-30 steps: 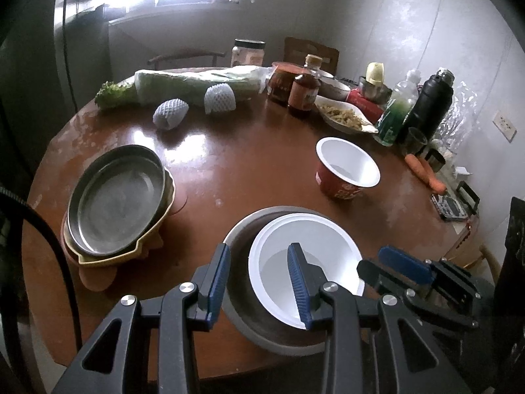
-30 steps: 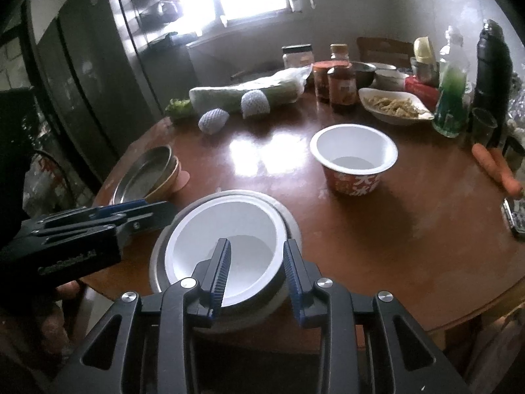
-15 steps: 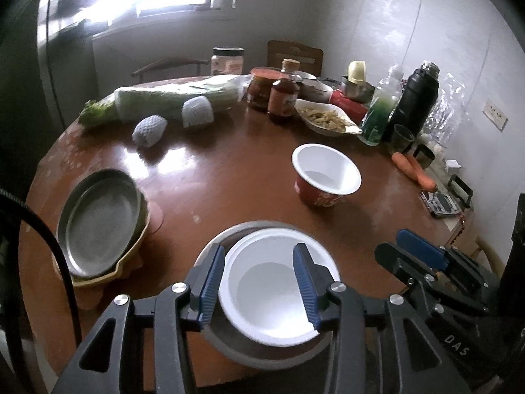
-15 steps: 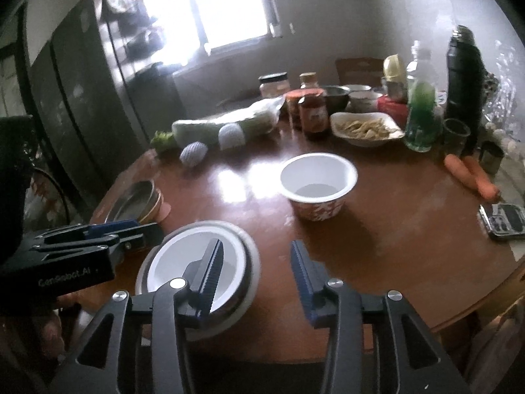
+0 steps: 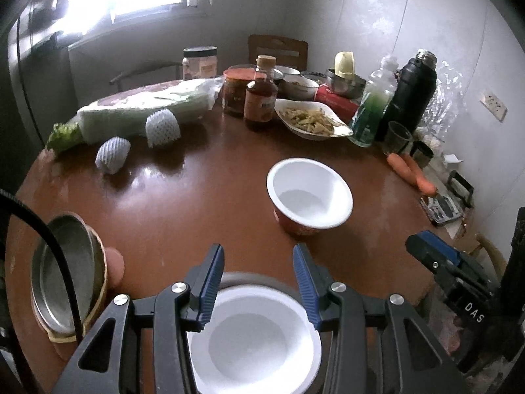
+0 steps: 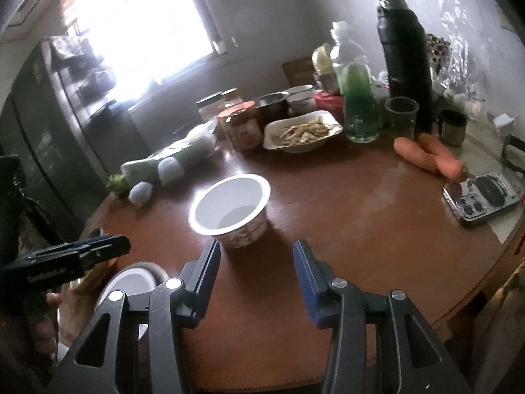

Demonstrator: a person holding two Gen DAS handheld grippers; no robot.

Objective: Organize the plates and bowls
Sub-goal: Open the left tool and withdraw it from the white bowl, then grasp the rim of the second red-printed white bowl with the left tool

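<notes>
Left gripper [image 5: 259, 282]: black frame, ribbed blue pads, jaws spread and holding nothing; it hangs over the white bowl [image 5: 254, 339] at 6 o'clock of the table [image 5: 197, 203].
Right gripper [image 6: 256, 279]: same build, jaws parted and empty, above bare wood; the noodle cup [image 6: 231, 211] sits just beyond its tips at 12 o'clock.
White bowl: smooth, round, matte plastic, empty, nested inside a wider grey metal dish [image 5: 249, 279] whose rim shows behind it.
Noodle cup: white inside, red printed wall, tapered, nothing in it; print too blurred to read.
Metal pan [image 5: 60, 272]: shallow, dull steel, stacked in a yellow-rimmed dish [image 5: 98, 282] at 9 o'clock, near the table edge.
Table: round, glossy brown wood with glare patches.
Oval dish [image 5: 310, 121]: white, filled with pale strips of food, at 1 o'clock.
Sauce bottle [image 5: 261, 95]: brown glass, orange label, unreadable.
Flask [image 5: 410, 95]: tall, black, matte, at 2 o'clock beside a clear bottle [image 5: 374, 105] of green liquid.
Carrots [image 5: 411, 172]: two, lying side by side at 3 o'clock.
Cabbage [image 5: 137, 111]: long, plastic-wrapped, at 11 o'clock, with two foam-netted fruits [image 5: 113, 154] in front.
Writing: "DAS" in white on the right gripper's body in the left wrist view.
</notes>
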